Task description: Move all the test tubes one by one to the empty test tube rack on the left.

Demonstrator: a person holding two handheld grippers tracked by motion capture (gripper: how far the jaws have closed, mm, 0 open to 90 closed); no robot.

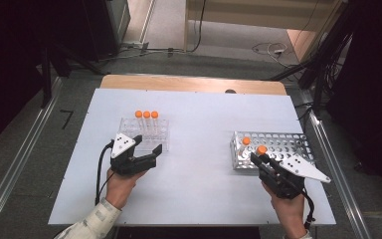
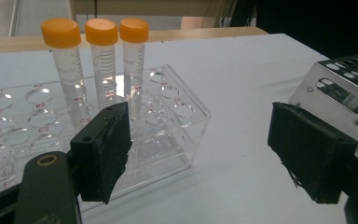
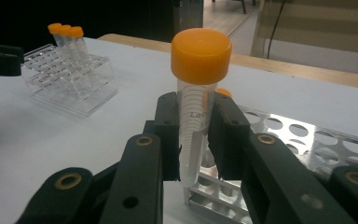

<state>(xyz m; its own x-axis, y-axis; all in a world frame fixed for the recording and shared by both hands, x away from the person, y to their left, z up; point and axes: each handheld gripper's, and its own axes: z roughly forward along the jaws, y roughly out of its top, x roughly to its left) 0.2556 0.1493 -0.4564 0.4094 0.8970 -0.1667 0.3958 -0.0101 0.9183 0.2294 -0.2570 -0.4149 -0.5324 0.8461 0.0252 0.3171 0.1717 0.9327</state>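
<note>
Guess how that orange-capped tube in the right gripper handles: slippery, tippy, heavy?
The tube looks like clear, smooth, rigid plastic, so probably stiff but a bit slippery between the pads. It appears empty, hence likely light. It is tall, narrow and tapers at the bottom, so it would probably tip or roll outside the metal rack.

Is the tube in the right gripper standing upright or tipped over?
Upright. In the right gripper view the tube stands vertical between the shut right gripper pads, orange cap on top, over the metal rack.
</note>
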